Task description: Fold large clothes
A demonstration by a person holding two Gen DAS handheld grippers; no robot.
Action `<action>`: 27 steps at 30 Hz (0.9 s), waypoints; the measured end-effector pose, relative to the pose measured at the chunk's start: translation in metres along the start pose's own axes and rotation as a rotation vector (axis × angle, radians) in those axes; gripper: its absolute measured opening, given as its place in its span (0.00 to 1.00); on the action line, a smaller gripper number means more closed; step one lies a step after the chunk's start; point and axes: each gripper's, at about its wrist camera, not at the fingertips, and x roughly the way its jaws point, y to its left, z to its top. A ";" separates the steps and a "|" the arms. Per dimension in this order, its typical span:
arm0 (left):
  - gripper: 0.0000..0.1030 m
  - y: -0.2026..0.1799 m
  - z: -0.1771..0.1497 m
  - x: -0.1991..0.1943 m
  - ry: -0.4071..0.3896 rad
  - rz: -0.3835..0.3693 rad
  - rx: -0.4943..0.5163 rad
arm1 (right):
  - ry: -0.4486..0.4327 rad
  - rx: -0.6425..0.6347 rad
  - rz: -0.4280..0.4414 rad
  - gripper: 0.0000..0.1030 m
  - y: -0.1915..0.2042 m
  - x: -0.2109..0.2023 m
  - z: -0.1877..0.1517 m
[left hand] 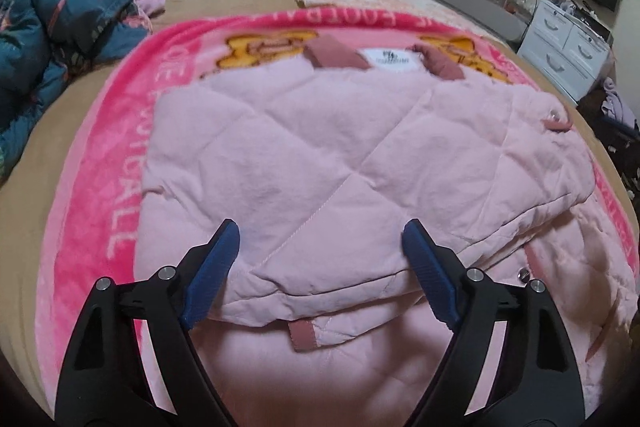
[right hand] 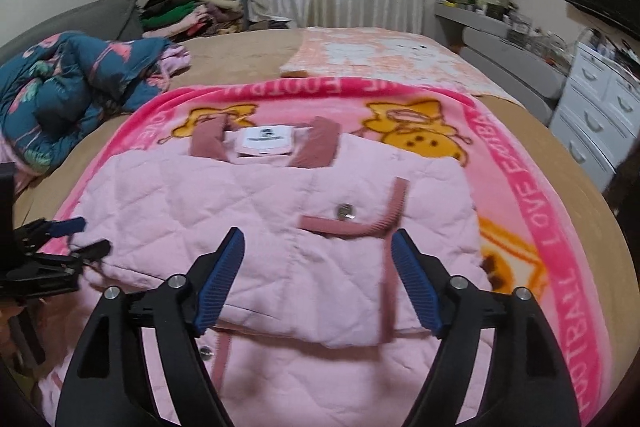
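Both the left gripper [left hand: 320,243] and right gripper [right hand: 318,253] hang spread, pinching nothing, above the pink jacket [right hand: 280,227]; grab the folded edge just under the jaws evenly.

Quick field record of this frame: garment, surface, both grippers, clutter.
garment: pink quilted jacket, folded in, collar at far end
label: white tag between the collar flaps
surface: pink cartoon blanket on a tan bed
left gripper: fingers apart above the jacket's near fold, nothing held
right gripper: fingers apart above the jacket, nothing held
clutter: blue floral duvet at far left, clothes pile behind
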 end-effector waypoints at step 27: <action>0.76 0.002 -0.006 0.008 0.024 -0.011 -0.023 | 0.261 -0.038 0.077 0.93 0.034 0.126 -0.014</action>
